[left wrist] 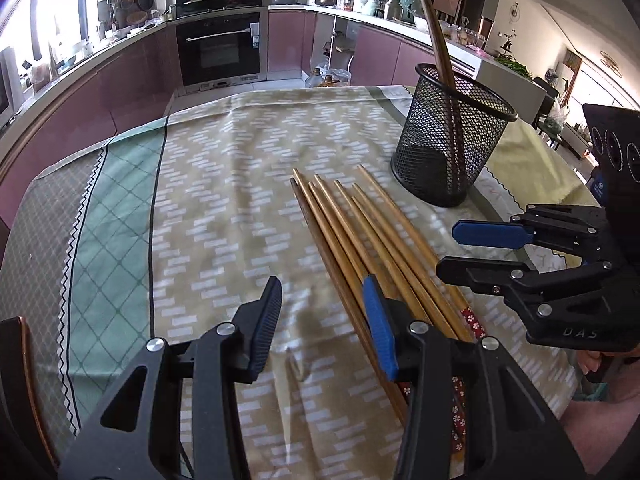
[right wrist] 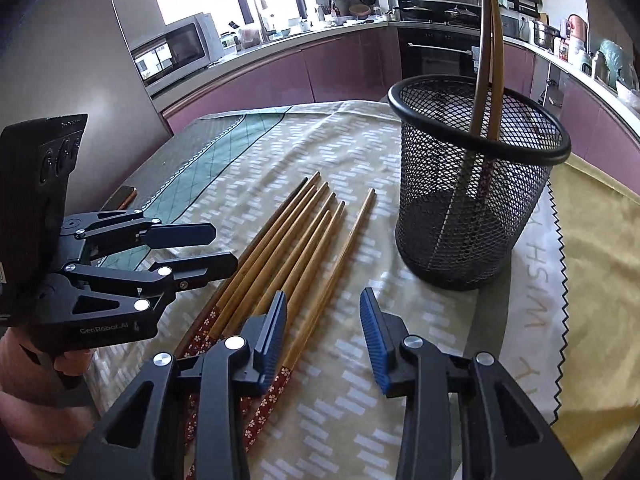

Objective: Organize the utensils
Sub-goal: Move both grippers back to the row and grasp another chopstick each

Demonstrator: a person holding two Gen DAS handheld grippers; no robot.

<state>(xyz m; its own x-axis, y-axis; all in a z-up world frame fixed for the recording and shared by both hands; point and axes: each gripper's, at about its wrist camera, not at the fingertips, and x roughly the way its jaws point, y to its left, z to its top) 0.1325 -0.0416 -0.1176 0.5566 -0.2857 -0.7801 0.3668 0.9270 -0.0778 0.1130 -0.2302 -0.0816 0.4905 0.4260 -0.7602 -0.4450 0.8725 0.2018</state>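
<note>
Several wooden chopsticks (left wrist: 360, 236) with red flowered handles lie side by side on the tablecloth; they also show in the right wrist view (right wrist: 292, 248). A black mesh cup (left wrist: 452, 136) stands behind them and holds two dark chopsticks (left wrist: 436, 36); the cup (right wrist: 476, 184) and its two chopsticks (right wrist: 490, 40) show in the right wrist view too. My left gripper (left wrist: 324, 320) is open and empty, low over the left edge of the bundle. My right gripper (right wrist: 322, 340) is open and empty, above the handle ends; it shows at the right of the left wrist view (left wrist: 448, 252).
The table carries a beige patterned cloth (left wrist: 224, 184) with a green checked panel (left wrist: 108, 216) at the left and a yellow cloth (right wrist: 596, 264) at the right. A kitchen counter and oven (left wrist: 220, 48) stand beyond the table's far edge.
</note>
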